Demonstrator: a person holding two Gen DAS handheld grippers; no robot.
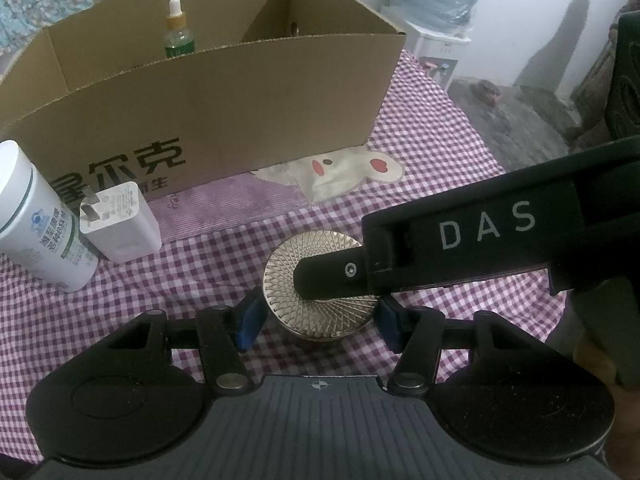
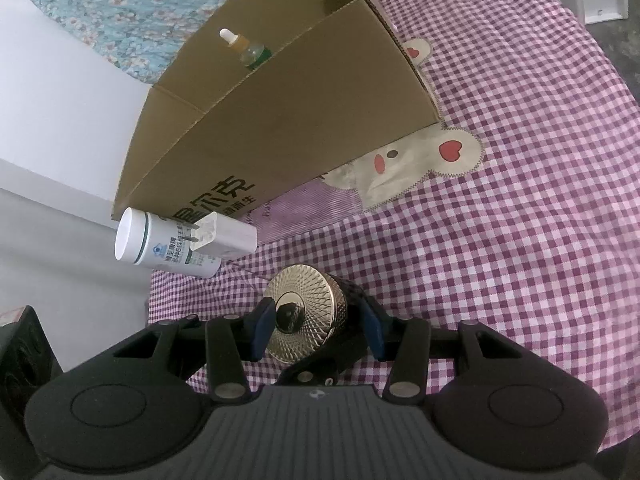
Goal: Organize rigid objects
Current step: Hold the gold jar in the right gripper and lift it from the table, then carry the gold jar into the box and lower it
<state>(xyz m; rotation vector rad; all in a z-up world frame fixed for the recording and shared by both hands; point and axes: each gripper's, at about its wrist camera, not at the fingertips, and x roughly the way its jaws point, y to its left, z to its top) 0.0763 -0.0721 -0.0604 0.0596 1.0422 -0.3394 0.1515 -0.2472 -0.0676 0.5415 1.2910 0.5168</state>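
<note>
A round gold jar [image 1: 320,300] with a patterned lid stands on the checked cloth. My left gripper [image 1: 316,316] has its blue pads on both sides of the jar. My right gripper reaches in from the right, and one of its fingers [image 1: 332,274] lies over the lid. In the right wrist view the jar [image 2: 304,312] sits between the right gripper's [image 2: 316,324] pads, close to both. A cardboard box [image 1: 224,108] stands behind, with a dropper bottle [image 1: 178,32] inside. A white bottle [image 1: 40,220] and a white charger [image 1: 120,222] stand left of the jar.
The purple checked cloth [image 2: 520,220] with a rabbit patch [image 2: 404,164] covers the surface. A water dispenser [image 1: 436,52] and grey floor [image 1: 520,120] lie beyond the right edge. A floral cloth [image 2: 100,8] hangs behind the box.
</note>
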